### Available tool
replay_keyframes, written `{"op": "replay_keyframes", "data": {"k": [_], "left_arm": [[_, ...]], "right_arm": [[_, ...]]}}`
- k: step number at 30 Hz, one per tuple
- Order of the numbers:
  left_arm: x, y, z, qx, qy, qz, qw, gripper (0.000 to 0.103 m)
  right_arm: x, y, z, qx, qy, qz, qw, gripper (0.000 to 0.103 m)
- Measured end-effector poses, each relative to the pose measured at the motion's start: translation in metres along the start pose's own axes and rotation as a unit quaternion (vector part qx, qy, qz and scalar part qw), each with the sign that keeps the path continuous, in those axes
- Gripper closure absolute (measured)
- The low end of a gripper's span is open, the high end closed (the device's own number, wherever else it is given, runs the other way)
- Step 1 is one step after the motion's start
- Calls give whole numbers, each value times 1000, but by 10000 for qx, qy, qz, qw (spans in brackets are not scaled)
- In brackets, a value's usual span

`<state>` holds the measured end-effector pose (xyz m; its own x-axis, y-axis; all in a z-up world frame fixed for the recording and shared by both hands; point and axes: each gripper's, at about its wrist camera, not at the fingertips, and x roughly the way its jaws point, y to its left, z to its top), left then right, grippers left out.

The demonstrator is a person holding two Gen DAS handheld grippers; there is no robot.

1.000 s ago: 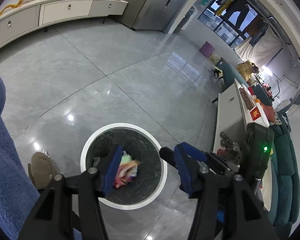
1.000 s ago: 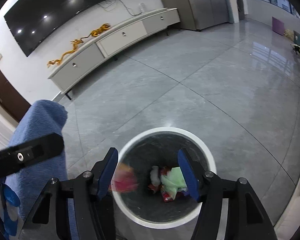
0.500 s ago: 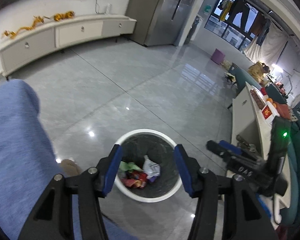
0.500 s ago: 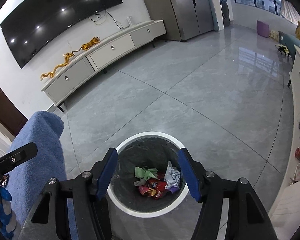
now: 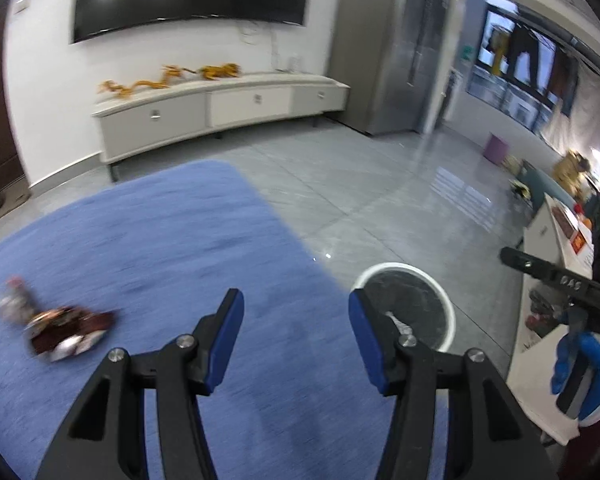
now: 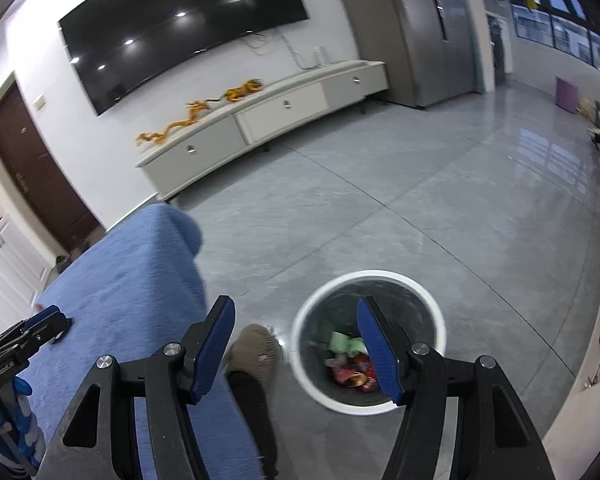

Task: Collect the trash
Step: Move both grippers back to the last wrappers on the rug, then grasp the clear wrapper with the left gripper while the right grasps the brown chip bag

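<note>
A round white-rimmed trash bin (image 5: 440, 288) (image 6: 380, 274) stands on the grey floor with several wrappers (image 6: 350, 364) inside. My left gripper (image 5: 296, 336) is open and empty above a blue-covered surface (image 5: 160, 240), left of the bin. A dark red wrapper (image 5: 66, 332) and a smaller blurred piece (image 5: 10, 300) lie on the blue surface at the far left. My right gripper (image 6: 294, 344) is open and empty above the bin's left side. The right gripper also shows in the left wrist view (image 5: 556, 280).
A tan slipper (image 6: 256, 354) lies on the floor between the blue surface (image 6: 120, 280) and the bin. A white low table (image 5: 548, 320) stands right of the bin. A long white TV cabinet (image 6: 268, 116) runs along the far wall.
Both grippers have risen and swung left, away from the bin. The left view now looks over the blue surface with wrappers on it. Both stay open and empty.
</note>
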<state>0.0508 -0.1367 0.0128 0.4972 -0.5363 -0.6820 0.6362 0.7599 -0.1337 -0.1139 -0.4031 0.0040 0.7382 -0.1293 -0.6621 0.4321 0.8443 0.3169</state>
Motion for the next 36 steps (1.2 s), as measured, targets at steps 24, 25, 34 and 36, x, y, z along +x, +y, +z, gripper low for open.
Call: {"op": "replay_keyframes", "data": {"k": [24, 25, 34, 36], "left_arm": [[-63, 276, -72, -2839, -290, 782, 9552, 50], [-59, 281, -69, -2882, -296, 732, 9543, 50], [-9, 305, -45, -2999, -186, 528, 9523, 50], [0, 307, -38, -2963, -185, 476, 9537, 50]], "right_arm": [[50, 247, -51, -2476, 788, 1502, 9539, 27], [54, 256, -54, -2583, 840, 1555, 9498, 26], [95, 346, -85, -3744, 1138, 2202, 8935, 21], [105, 360, -91, -3927, 1151, 2261, 8840, 21]]}}
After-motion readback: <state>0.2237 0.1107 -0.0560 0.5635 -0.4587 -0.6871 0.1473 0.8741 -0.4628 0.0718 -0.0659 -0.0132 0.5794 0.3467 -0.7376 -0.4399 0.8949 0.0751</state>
